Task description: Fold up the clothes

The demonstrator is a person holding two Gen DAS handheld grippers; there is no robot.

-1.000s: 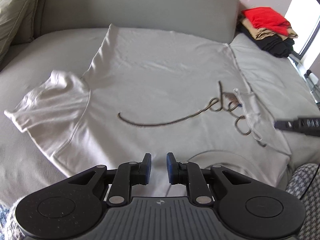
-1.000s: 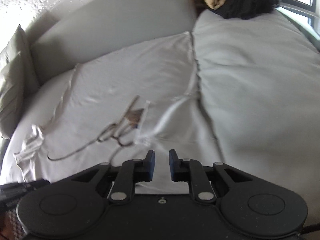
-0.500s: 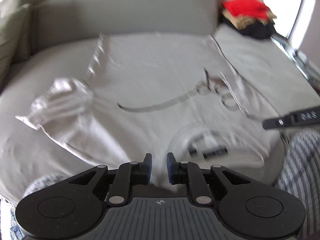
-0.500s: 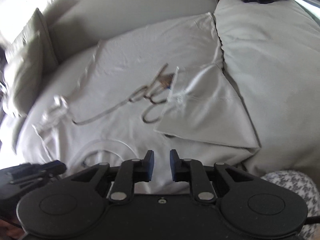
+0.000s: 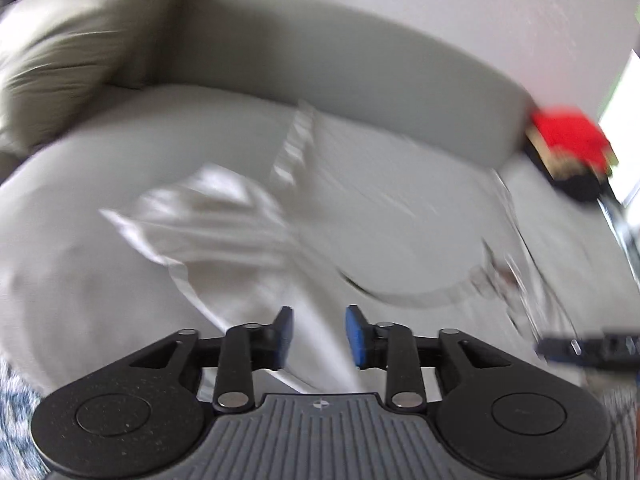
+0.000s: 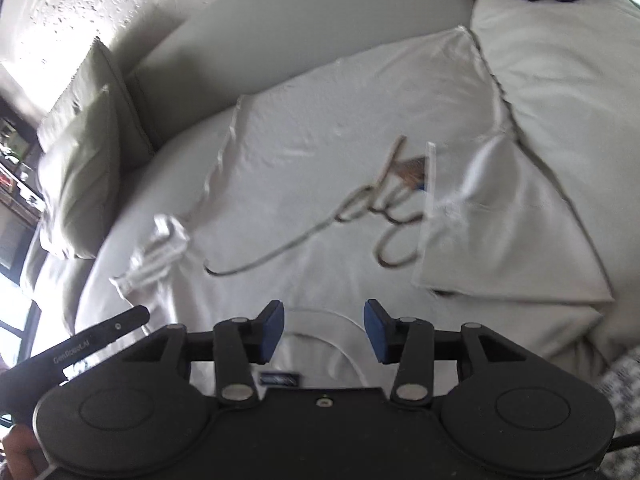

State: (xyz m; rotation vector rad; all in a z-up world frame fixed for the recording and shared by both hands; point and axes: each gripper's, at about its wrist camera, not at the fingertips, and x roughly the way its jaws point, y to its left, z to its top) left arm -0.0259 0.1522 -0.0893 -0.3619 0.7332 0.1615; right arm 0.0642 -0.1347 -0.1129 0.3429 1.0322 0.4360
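Motion-blurred white shirt point(image 5: 240, 216), sleeve indistinct

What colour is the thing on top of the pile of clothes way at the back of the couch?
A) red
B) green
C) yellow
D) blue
A: in the left wrist view the top of the pile on the far end of the couch is bright red, over tan and black layers.
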